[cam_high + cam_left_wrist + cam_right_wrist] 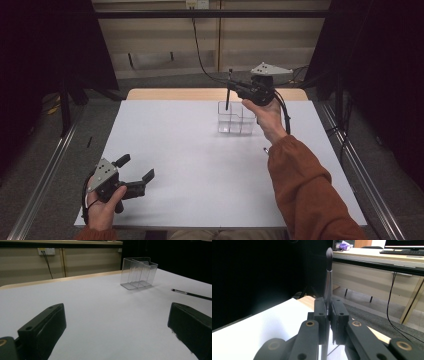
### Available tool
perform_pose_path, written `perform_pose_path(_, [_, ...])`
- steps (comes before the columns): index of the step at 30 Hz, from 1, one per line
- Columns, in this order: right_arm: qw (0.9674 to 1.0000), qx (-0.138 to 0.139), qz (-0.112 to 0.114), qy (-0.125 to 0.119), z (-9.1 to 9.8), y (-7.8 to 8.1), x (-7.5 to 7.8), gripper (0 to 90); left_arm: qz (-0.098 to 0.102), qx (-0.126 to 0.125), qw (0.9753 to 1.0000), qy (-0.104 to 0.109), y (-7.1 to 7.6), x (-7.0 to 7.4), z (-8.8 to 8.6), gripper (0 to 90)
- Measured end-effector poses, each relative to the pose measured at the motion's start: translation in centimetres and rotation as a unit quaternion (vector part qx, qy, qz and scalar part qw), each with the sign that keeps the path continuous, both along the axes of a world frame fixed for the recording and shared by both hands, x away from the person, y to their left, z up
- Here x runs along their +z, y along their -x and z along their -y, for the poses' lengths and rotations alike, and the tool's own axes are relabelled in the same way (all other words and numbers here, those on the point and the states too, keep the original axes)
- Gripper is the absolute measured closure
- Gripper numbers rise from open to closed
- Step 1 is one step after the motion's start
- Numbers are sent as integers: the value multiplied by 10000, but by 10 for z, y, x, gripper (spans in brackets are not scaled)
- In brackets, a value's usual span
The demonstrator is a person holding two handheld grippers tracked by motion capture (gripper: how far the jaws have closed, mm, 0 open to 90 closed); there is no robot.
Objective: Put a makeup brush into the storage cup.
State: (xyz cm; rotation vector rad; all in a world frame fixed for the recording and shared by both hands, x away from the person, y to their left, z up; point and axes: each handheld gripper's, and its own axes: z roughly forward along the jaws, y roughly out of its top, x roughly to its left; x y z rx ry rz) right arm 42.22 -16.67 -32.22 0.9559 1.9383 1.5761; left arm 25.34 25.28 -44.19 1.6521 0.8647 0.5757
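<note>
One brush [228, 91] hangs upright over the clear organizer [236, 118], pinched tight in the right gripper [235, 87], likely so its handle can drop into a compartment. Another brush [191, 293] lies nearby; the left gripper [136, 172] rests wide, empty.

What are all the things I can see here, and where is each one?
Clear divided holder: one, transparent, far middle of the table.
Held makeup brush: one, black with dark bristles, upright above the holder, clamped by the right gripper.
Loose brush: one, black with a metal band, lying on the table right of the holder.
Table: one, white top with a wooden far edge.
Right gripper: one, black, shut on the brush.
Left gripper: one, black, open, near left corner.
Sleeve: one, rust orange, right arm.
</note>
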Motion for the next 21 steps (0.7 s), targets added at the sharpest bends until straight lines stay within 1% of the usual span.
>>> perform_pose_path(1, [10000,-35,-10,-5,0,-2,0,837,-3,-8,10000,-1,0,0,0,18])
perform_pose_path(2, [10000,-85,-14,2,1,-7,0,837,-33,5,10000,44,1,0,1,18])
perform_pose_path(4, [9999,-113,-4,-2,1,-9,0,837,-21,-18,10000,11,0,0,1,18])
perform_pose_path(6, [9998,-154,-89,-5,2,-13,0,837,-12,-10,10000,21,1,0,2,18])
perform_pose_path(7, [9996,-197,-191,-8,1,-15,-2,837,14,-27,10000,-20,0,0,1,18])
perform_pose_path(8, [9996,-197,-191,-8,1,-15,-2,837,12,-31,10000,-40,0,0,1,18])
perform_pose_path(11, [9996,-196,-203,25,-2,-17,-4,837,-14,-58,10000,-16,1,0,1,18])
perform_pose_path(12, [9994,-259,-232,35,-3,-19,-6,837,-3,-62,10000,-21,1,0,2,18])
perform_pose_path(14, [9992,-293,-260,36,-3,-20,-7,837,23,-54,10000,-1,1,1,1,18])
perform_pose_path(15, [9990,-324,-294,51,-4,-22,-10,837,22,-49,10000,-4,1,1,1,18])
perform_pose_path(17, [9990,-323,-305,50,-3,-22,-12,837,24,-48,10000,-32,1,0,1,18])
perform_pose_path(18, [9989,-325,-318,60,-5,-22,-16,837,26,-51,10000,-32,0,1,1,18])
perform_pose_path(19, [9989,-325,-318,60,-5,-22,-16,837,31,-50,10000,-48,0,1,1,18])
perform_pose_path(20, [9989,-328,-335,72,-5,-23,-20,837,23,-49,10000,-42,0,1,1,18])
perform_pose_path(21, [9989,-328,-335,72,-5,-23,-20,837,-4,-63,10000,-27,1,1,1,18])
